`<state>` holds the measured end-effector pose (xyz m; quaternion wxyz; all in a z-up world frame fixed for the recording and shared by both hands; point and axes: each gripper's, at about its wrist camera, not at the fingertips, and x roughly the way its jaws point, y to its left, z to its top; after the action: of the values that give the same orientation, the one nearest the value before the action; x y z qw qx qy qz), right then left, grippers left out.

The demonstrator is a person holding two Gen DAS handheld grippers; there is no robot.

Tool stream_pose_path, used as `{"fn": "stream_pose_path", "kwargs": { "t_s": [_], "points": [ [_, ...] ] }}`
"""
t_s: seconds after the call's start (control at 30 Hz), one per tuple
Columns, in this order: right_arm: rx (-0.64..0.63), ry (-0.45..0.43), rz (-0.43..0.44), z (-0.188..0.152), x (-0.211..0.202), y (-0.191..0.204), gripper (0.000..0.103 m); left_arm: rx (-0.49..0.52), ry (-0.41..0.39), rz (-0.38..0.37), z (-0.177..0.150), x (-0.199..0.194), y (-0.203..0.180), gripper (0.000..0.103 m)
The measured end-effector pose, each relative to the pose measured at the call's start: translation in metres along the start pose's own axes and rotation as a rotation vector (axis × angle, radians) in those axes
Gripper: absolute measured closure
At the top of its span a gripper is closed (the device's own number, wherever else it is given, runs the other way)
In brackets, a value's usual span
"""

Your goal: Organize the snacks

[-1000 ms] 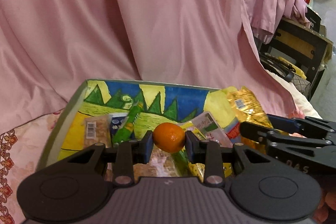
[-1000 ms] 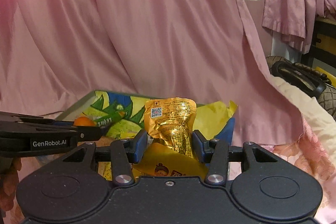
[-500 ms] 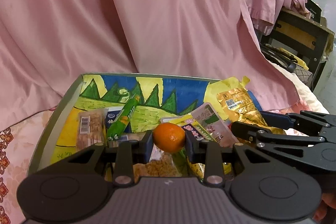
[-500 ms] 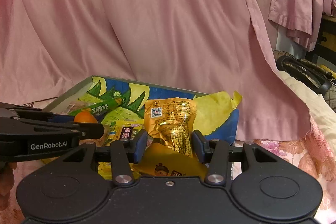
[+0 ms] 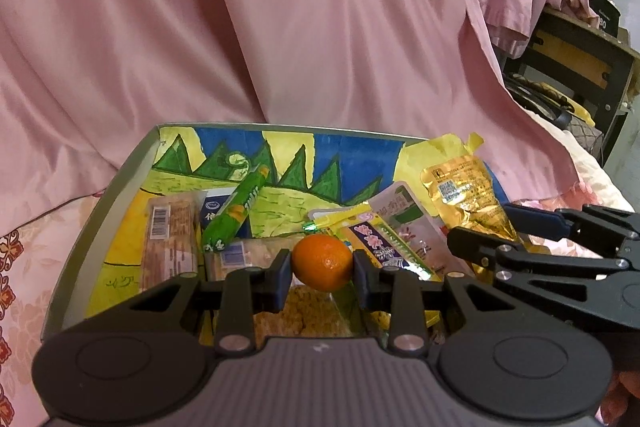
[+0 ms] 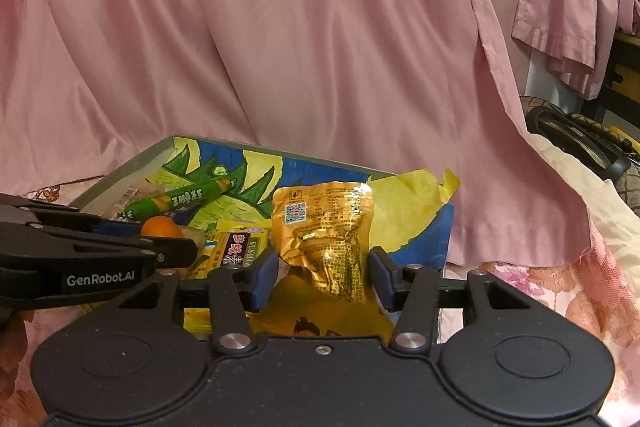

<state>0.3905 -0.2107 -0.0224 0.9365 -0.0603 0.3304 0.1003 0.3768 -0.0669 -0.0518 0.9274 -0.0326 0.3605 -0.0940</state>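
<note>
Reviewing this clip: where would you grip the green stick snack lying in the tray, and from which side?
Grip the green stick snack at mid-length, pads across its narrow width, coming down from above. It is long and thin, lies tilted on other packets in the tray, and its upper half is clear of neighbours.

A broad pink fabric drape (image 5: 280, 27) hung in soft folds across the background. To the drape's right, a pale purple cloth (image 6: 568, 7) drooped over a dark wooden desk with yellow panels (image 5: 576, 55). Below the drape lay a floral-patterned pink bedcover (image 6: 560, 275).
</note>
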Motion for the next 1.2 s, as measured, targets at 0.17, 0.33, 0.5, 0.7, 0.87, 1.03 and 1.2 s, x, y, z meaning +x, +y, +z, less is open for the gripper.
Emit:
{"fn": "stream_pose_path", "kwargs": {
  "t_s": [0.17,0.33,0.5,0.7,0.87,1.03,1.2],
  "points": [
    [0.001,-0.003,0.003,-0.001,0.0,-0.001,0.048,0.007,0.013,-0.005,-0.003,0.001,-0.002,0.067],
    [0.003,-0.001,0.002,-0.003,-0.001,-0.001,0.045,0.012,0.0,-0.002,-0.003,-0.002,-0.003,0.066],
    [0.005,-0.018,-0.009,-0.001,-0.007,-0.002,0.03,-0.005,-0.019,0.007,-0.005,-0.008,0.0,0.053],
    [0.026,-0.055,-0.039,0.004,-0.019,-0.006,0.022,-0.037,-0.064,0.021,-0.002,-0.024,0.01,0.034],
    [0.034,-0.081,-0.054,0.01,-0.034,-0.006,0.016,-0.067,-0.115,0.048,0.002,-0.045,0.019,0.018],
    [0.053,-0.109,-0.05,0.017,-0.055,-0.002,0.005,-0.089,-0.153,0.077,0.004,-0.067,0.025,0.003],
    [0.046,-0.15,-0.041,0.026,-0.08,0.004,0.001,-0.121,-0.196,0.098,0.004,-0.094,0.03,0.0]
  ]
}}
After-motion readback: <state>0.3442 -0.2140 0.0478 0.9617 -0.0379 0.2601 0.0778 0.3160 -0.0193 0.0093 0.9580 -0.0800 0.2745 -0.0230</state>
